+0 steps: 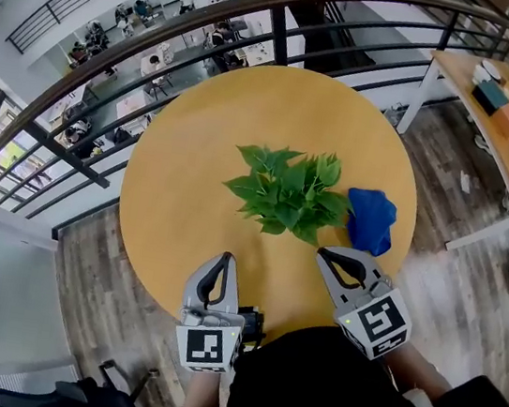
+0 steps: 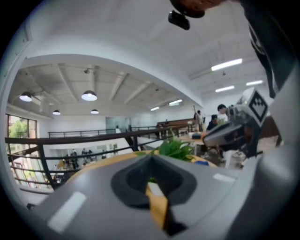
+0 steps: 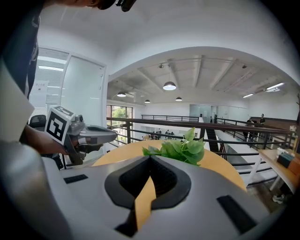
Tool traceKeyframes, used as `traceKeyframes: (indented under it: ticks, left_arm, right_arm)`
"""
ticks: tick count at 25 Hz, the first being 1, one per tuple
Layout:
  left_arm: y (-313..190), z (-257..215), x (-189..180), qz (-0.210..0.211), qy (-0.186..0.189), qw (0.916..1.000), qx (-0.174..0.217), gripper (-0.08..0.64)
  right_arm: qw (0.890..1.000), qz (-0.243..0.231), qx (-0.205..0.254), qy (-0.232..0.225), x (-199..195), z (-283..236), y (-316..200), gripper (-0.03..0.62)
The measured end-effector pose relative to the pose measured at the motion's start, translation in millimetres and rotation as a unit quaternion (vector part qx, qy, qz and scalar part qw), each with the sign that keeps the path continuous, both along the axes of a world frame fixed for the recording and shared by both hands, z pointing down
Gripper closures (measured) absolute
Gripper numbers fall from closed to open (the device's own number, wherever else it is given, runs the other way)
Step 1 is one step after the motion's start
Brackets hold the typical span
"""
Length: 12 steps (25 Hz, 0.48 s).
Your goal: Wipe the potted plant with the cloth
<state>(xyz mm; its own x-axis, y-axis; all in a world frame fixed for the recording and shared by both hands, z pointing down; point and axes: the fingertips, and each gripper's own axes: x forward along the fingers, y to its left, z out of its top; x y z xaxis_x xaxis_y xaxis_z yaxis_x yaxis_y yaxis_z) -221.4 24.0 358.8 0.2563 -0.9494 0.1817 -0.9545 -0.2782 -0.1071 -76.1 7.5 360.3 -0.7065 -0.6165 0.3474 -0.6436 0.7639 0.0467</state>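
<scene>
The potted plant (image 1: pixel 286 193), a low bunch of green leaves, stands at the middle of the round yellow table (image 1: pixel 181 187). The blue cloth (image 1: pixel 370 221) lies crumpled on the table just right of it, touching the leaves. My left gripper (image 1: pixel 223 260) is over the table's near edge, short of the plant, shut and empty. My right gripper (image 1: pixel 326 254) is shut too, its tip just in front of the cloth and holding nothing. The plant (image 2: pixel 174 149) shows beyond the left jaws, with a sliver of cloth (image 2: pixel 200 161) beside it. The plant (image 3: pixel 180 149) also shows ahead of the right jaws.
A dark metal railing (image 1: pixel 265 5) curves behind the table, with a lower floor and seated people beyond it. A long wooden desk (image 1: pixel 505 112) with small items stands at the right. A black chair (image 1: pixel 64 397) is at the lower left. My dark-clothed body fills the bottom.
</scene>
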Motion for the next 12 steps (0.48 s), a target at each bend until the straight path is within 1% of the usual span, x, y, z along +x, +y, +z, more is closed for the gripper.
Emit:
traceKeyframes:
  ticks: [4,6,7,9,10,12]
  left_arm:
    - [-24,29,-2,0.025,-0.019,0.9995,-0.01,0.557]
    - [-38,51,2,0.053,-0.027,0.998,-0.022,0.52]
    - [-45,64,3,0.07,-0.031,0.9966,-0.031,0.515]
    - [-60,91,6,0.103,-0.035,0.9927,-0.052,0.466]
    - [-68,104,8,0.118,-0.028,0.9904,-0.066,0.45]
    - [-82,123,11,0.143,0.012,0.9848,-0.098,0.37]
  right_arm:
    - [1.0,0.012,0.003,0.006,5,-1,-6,0.583]
    - [1.0,0.015,0.0,0.014,8,2,-9,0.583]
    - [1.0,0.015,-0.002,0.019,10,3,-10,0.583]
    - [1.0,0.016,0.0,0.025,15,4,-15,0.583]
    - [0.999,0.018,0.002,0.027,19,4,-19,0.583]
    - [0.999,0.024,0.003,0.031,29,3,-26,0.583]
